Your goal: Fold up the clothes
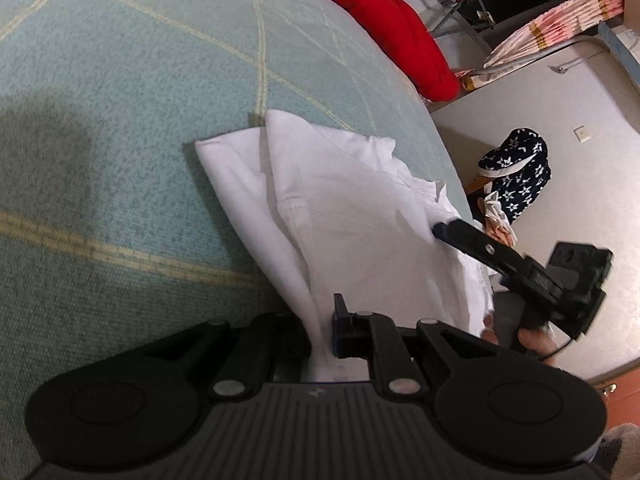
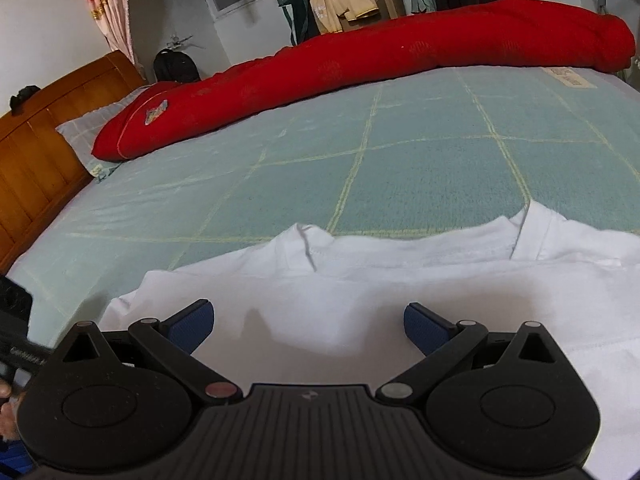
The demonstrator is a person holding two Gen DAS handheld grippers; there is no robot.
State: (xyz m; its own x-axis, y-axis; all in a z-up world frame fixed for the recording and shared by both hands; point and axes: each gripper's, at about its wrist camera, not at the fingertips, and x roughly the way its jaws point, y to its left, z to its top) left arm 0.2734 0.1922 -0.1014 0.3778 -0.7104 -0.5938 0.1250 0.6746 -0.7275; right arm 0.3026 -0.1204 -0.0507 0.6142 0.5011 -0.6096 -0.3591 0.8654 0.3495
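Observation:
A white garment lies partly folded on the green checked bed cover, near the bed's edge. My left gripper is shut on a bunched edge of it, and the cloth rises between the two fingers. In the right wrist view the white garment spreads flat, its neck end toward the far side. My right gripper hovers just over it, open, with nothing between its blue pads. From the left wrist view, one of the right gripper's fingers reaches onto the garment's right side.
A long red quilt roll lies along the far side of the bed. A wooden headboard stands at the left. Beside the bed, a dark star-patterned slipper sits on the pale floor.

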